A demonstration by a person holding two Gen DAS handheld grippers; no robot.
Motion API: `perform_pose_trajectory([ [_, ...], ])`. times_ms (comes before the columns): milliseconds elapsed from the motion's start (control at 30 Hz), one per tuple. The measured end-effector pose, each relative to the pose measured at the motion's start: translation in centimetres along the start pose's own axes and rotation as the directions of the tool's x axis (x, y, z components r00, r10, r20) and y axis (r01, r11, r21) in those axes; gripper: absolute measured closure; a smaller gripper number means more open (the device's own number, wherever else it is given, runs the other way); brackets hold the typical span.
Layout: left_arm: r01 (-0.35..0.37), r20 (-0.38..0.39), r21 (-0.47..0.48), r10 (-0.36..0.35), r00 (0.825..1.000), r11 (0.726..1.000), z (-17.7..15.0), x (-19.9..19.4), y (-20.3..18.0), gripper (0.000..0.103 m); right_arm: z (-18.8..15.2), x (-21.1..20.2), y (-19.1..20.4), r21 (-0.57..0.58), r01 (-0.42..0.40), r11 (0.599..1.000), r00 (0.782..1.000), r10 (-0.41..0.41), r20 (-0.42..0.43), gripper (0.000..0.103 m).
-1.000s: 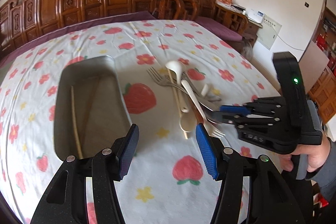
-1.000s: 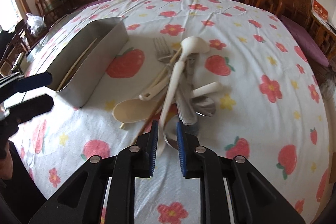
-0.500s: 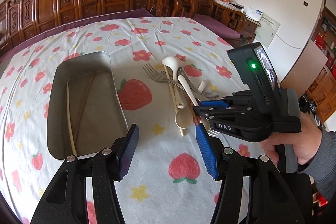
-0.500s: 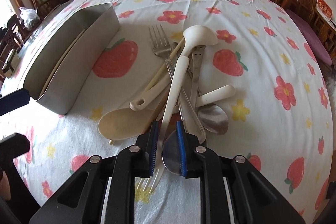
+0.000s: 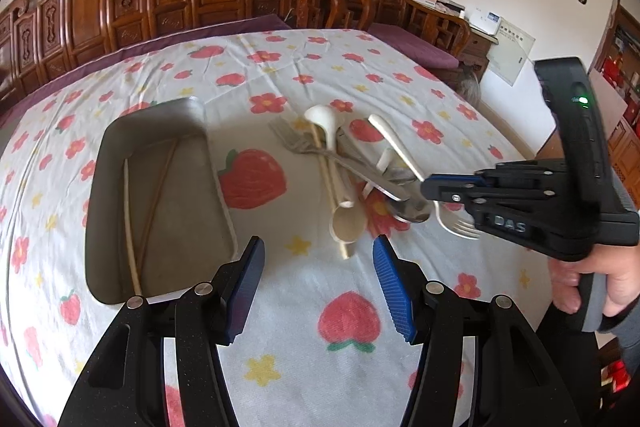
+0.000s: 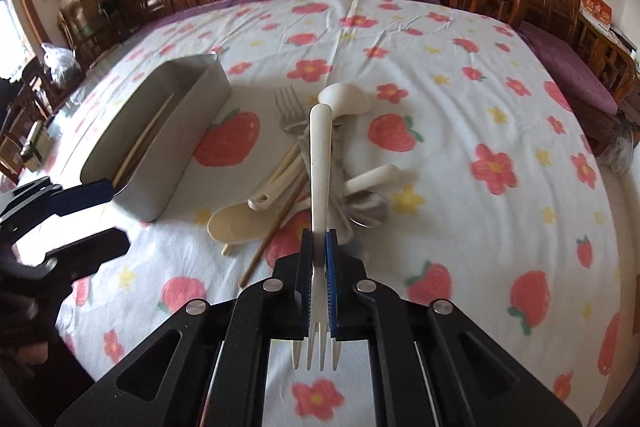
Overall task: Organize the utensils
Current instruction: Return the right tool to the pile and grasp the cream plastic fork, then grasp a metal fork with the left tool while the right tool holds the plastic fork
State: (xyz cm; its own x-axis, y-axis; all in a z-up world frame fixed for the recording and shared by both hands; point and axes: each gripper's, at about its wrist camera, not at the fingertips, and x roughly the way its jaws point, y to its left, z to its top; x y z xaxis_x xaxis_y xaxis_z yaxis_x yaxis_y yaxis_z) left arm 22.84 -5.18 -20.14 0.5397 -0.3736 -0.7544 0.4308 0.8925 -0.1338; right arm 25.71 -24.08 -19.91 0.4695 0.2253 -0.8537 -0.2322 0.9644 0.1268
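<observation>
cream plastic fork (image 6: 320, 187) sits pinched between the blue pads of the right gripper (image 6: 319, 259), handle pointing ahead and tines back toward the camera. just beyond those jaws lies the heap of metal forks, spoons and cream ladles (image 6: 316, 163) on the fruit-print tablecloth (image 6: 460, 107). the left gripper (image 5: 318, 263) hangs with jaws spread wide, the grey rectangular metal tray (image 5: 104, 187) ahead to their left, holding wooden chopsticks (image 5: 130, 219).

Steel spoon (image 6: 370, 211) bowl half-hidden under pile; right gripper (image 5: 430, 188) blurred; chopsticks (image 5: 132, 223) partly wall-hidden.
</observation>
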Motion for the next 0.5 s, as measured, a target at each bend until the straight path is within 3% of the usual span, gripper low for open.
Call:
perform_pose_trajectory([
  [300,-0.028,-0.048,-0.002,0.028,0.998,1.0,0.9,2.4,-2.2,0.05,-2.1,-4.1,-2.5,0.004,-0.01,1.0,0.999,0.01,0.049,0.096],
  [500,-0.012,-0.097,-0.072,0.005,0.995,0.997,2.4,5.4,-3.0,0.056,-3.0,-5.0,-4.1,0.008,-0.012,1.0,0.998,0.011,0.064,0.096],
])
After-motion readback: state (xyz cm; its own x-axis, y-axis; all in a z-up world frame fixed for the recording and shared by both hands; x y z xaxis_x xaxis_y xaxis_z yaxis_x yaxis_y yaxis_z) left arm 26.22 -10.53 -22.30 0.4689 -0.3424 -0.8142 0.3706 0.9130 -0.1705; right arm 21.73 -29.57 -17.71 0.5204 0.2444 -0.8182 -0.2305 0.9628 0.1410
